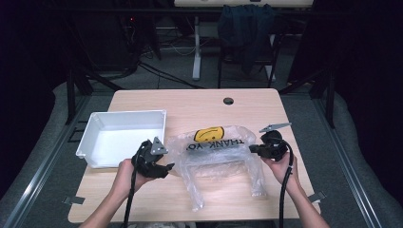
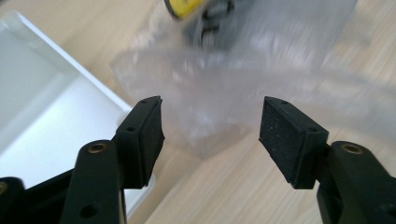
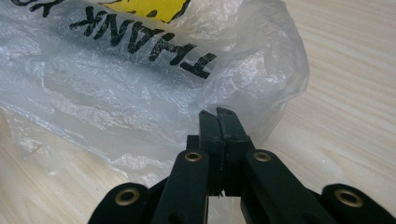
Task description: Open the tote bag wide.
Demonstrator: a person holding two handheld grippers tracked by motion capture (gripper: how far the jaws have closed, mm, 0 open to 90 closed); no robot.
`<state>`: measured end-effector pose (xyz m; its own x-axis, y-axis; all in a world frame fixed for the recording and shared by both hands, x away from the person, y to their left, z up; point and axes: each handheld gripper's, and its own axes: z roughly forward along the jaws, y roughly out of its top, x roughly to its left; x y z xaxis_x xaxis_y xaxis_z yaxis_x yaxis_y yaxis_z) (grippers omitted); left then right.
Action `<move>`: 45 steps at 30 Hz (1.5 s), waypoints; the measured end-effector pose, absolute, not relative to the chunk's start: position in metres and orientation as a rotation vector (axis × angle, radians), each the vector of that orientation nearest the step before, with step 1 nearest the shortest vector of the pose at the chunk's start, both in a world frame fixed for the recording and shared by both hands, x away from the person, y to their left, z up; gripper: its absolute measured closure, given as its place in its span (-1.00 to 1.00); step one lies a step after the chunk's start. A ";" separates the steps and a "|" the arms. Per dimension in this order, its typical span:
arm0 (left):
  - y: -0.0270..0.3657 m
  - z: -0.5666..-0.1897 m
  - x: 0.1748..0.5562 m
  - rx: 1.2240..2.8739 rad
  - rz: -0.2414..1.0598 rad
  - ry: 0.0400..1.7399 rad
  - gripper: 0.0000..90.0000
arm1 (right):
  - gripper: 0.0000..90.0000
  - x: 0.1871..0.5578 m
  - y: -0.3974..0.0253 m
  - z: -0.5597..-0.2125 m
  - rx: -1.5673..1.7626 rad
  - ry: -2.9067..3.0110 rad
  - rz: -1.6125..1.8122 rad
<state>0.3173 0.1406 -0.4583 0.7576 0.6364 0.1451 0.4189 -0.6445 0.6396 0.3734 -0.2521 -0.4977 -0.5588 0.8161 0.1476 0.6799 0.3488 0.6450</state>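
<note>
A clear plastic bag point(image 1: 216, 153) printed with a yellow smiley and black "THANK YOU" lettering lies crumpled in the middle of the wooden table point(image 1: 199, 104). My left gripper point(image 1: 167, 167) is at the bag's left edge. In the left gripper view it point(image 2: 210, 121) stands open, its pads point(image 2: 285, 135) either side of a blurred corner of the bag point(image 2: 224, 93). My right gripper point(image 1: 252, 149) is at the bag's right edge. In the right gripper view its jaws point(image 3: 218, 114) are pressed together with the film of the bag point(image 3: 116, 93) pinched between them.
An empty white bin point(image 1: 95, 121) sits on the table's left side, close beside my left gripper, and its rim point(image 2: 79, 70) shows in the left gripper view. A cable hole point(image 1: 228, 100) is near the table's far edge. A chair draped with dark cloth point(image 1: 247, 23) stands beyond.
</note>
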 end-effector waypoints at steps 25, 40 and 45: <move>0.085 -0.487 0.342 2.447 0.555 0.712 0.89 | -0.03 0.356 -0.238 -0.472 1.141 2.357 0.975; 0.085 -0.481 0.346 2.390 0.587 0.748 0.86 | 0.07 0.347 -0.181 -0.493 0.871 2.532 0.690; 0.083 -0.483 0.346 2.416 0.605 0.742 0.81 | 0.73 0.355 -0.189 -0.494 0.929 2.479 0.720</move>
